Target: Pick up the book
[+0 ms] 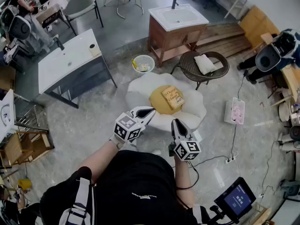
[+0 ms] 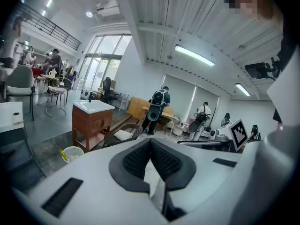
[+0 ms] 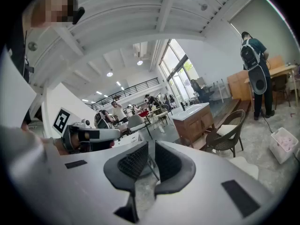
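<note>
The book (image 1: 173,97), tan with dark lettering, lies flat on a round yellow cushion (image 1: 159,102) on top of a white egg-shaped seat (image 1: 140,86). My left gripper (image 1: 151,110) hovers over the seat's near edge, just short of the book, with its pads pressed together and nothing between them. It shows the same way in the left gripper view (image 2: 150,142). My right gripper (image 1: 174,122) hangs lower and nearer to me, pointing at the seat. In the right gripper view (image 3: 150,146) a narrow gap shows between its pads, which hold nothing. Neither gripper view shows the book.
Behind the seat stand a white waste bin (image 1: 143,63), a wicker chair (image 1: 220,69) and a wooden washbasin cabinet (image 1: 178,25). A grey table (image 1: 70,62) is at the left. A pink-and-white box (image 1: 236,111) and cables lie on the floor at the right.
</note>
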A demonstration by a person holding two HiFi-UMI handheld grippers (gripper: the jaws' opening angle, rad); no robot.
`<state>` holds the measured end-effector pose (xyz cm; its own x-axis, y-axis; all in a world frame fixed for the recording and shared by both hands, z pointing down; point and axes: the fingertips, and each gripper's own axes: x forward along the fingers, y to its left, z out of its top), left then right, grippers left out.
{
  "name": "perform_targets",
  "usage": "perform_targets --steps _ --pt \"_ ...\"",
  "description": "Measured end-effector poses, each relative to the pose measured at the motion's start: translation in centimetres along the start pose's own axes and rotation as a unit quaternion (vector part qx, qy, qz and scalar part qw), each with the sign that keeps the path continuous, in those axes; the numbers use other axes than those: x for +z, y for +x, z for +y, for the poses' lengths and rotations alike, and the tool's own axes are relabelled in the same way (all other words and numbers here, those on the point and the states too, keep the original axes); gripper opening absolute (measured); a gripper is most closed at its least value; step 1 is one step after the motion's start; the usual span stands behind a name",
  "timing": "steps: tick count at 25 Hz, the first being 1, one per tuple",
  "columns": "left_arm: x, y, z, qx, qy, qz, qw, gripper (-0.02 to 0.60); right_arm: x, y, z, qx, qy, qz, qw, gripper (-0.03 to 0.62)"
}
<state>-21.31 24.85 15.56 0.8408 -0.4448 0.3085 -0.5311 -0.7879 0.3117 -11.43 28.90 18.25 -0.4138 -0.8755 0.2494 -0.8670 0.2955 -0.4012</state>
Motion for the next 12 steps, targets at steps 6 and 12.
perform_targets --steps 6,12 --pt "0.1 -0.7 4.6 0.025 -0.006 -0.014 0.9996 0.014 0.3 4.2 0.4 0.012 -0.011 0.003 1.000 0.063" --pt "0.2 -0.5 6.0 0.007 -0.010 -0.010 0.9999 0.014 0.7 5.3 0.1 -0.013 -0.013 0.006 1.000 0.063"
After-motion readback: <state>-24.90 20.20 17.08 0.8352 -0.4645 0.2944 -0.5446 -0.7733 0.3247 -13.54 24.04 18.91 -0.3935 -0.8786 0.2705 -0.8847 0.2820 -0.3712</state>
